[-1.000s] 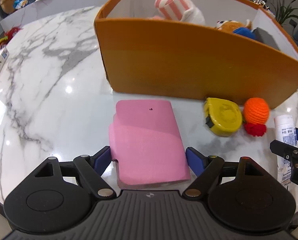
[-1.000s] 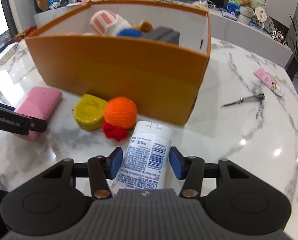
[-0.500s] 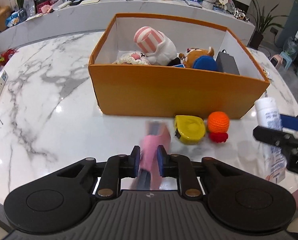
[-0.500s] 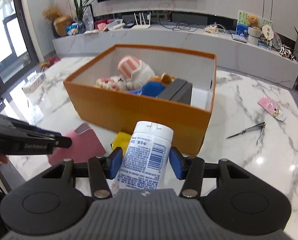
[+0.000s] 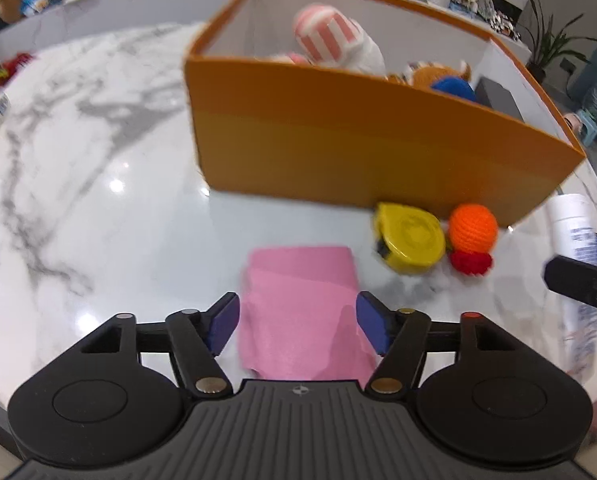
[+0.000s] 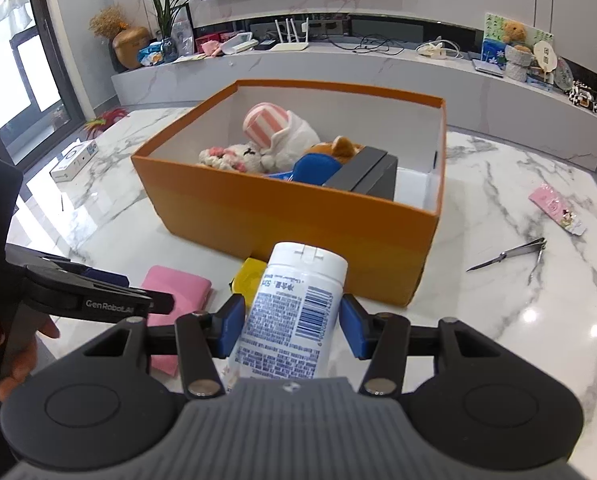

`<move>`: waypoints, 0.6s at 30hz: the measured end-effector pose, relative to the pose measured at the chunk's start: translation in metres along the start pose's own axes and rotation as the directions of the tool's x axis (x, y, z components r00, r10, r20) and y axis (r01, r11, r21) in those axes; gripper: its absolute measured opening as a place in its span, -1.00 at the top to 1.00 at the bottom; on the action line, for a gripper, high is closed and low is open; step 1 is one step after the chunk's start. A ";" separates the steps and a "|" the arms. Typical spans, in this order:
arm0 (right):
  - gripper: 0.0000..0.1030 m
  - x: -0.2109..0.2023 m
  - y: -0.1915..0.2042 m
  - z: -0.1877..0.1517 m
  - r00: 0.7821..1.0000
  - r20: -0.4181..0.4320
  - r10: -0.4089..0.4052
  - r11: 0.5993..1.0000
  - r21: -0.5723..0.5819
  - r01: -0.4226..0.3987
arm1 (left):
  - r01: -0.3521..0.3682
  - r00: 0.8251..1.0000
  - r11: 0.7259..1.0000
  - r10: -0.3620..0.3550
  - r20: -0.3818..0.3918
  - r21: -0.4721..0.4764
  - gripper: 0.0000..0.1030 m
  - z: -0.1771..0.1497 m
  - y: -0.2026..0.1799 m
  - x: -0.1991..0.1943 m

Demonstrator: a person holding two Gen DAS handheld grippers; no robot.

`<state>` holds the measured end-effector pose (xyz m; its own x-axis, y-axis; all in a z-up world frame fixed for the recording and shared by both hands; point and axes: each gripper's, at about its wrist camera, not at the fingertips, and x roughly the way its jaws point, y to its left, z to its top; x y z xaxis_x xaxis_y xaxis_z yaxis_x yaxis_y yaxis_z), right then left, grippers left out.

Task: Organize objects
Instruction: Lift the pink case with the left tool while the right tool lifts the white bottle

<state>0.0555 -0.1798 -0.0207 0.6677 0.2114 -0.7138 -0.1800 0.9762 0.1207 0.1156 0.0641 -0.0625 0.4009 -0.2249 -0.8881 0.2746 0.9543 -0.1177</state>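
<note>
A pink pouch (image 5: 302,300) lies flat on the marble table between the jaws of my left gripper (image 5: 298,322). Those jaws are opening and the pads stand just off its sides. My right gripper (image 6: 292,320) is shut on a white bottle (image 6: 298,300) with a printed label, and its jaws are closing tighter on it. The bottle hangs above the table in front of the orange box (image 6: 298,216). A yellow tape measure (image 5: 410,240) and an orange crochet ball (image 5: 472,228) rest against the box's front wall. In the right wrist view the pink pouch (image 6: 176,284) sits under the left gripper's fingers (image 6: 98,304).
The orange box holds plush toys (image 6: 274,136) and a grey case (image 6: 366,172). Nail clippers (image 6: 510,256) and a pink packet (image 6: 556,208) lie to the right of the box. A small white carton (image 6: 74,160) is at the far left. A person's hand (image 6: 18,356) grips the left tool.
Half a second ago my left gripper was shut on the pink pouch held on edge. Now its jaws are apart and the pouch lies flat. My right gripper rose with the bottle.
</note>
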 end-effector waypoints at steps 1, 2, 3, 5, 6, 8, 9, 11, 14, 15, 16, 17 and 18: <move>0.12 0.000 0.000 0.000 1.000 0.000 0.005 1.000 0.003 -0.005 | 0.011 0.999 1.000 -0.011 -0.031 0.009 -0.84 0.002 -0.003 0.004; 0.13 0.000 0.000 0.001 1.000 0.004 0.015 1.000 0.010 -0.015 | 0.003 0.999 1.000 -0.003 -0.039 0.020 -0.84 0.003 -0.007 0.005; 0.13 0.000 -0.001 0.001 1.000 0.009 0.019 1.000 0.016 -0.019 | -0.018 0.999 0.999 0.019 -0.036 0.028 -0.84 0.004 -0.010 0.007; 0.13 -0.002 -0.001 0.001 1.000 0.019 0.021 1.000 0.021 -0.021 | -0.052 0.997 0.998 0.054 -0.051 0.031 -0.85 0.004 -0.014 0.013; 0.14 -0.002 -0.002 0.001 1.000 0.021 0.023 0.999 0.024 -0.023 | -0.065 0.996 0.998 0.067 -0.062 0.026 -0.88 0.003 -0.014 0.017; 0.17 0.000 -0.005 -0.001 1.000 0.010 0.027 0.999 0.030 -0.027 | -0.071 0.995 0.997 0.070 -0.076 -0.001 -0.97 0.001 -0.013 0.025; 0.17 0.002 -0.007 -0.003 1.000 -0.001 0.026 0.999 0.030 -0.026 | -0.089 0.994 0.996 0.090 -0.061 0.012 -0.98 0.000 -0.016 0.026; 0.14 0.009 -0.009 -0.007 0.998 -0.050 0.035 0.999 0.020 -0.034 | -0.111 0.993 0.993 0.112 -0.037 0.036 -0.99 -0.003 -0.021 0.027; -0.04 0.026 -0.007 -0.018 0.990 -0.122 0.070 0.996 -0.045 -0.076 | -0.118 0.992 0.993 0.119 -0.029 0.022 -0.99 -0.005 -0.022 0.027; -0.09 0.032 -0.006 -0.022 0.985 -0.144 0.093 0.991 -0.078 -0.105 | -0.117 0.993 0.993 0.118 -0.030 0.025 -0.99 -0.005 -0.023 0.027; -0.11 0.038 -0.005 -0.025 0.979 -0.165 0.122 0.984 -0.107 -0.141 | -0.115 0.993 0.993 0.116 -0.030 0.030 -0.99 -0.005 -0.023 0.027; -0.12 0.042 -0.006 -0.028 0.973 -0.181 0.146 0.976 -0.136 -0.172 | -0.112 0.993 0.993 0.113 -0.031 0.035 -0.99 -0.005 -0.023 0.027; -0.19 0.047 -0.007 -0.031 0.969 -0.191 0.155 0.967 -0.171 -0.188 | -0.108 0.993 0.993 0.110 -0.031 0.041 -0.99 -0.005 -0.022 0.027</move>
<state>0.0660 -0.1784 -0.0768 0.4810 0.3470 -0.8051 -0.4231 0.8962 0.1335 0.1158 0.0377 -0.0863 0.4014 -0.1126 -0.9089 0.2650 0.9642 -0.0024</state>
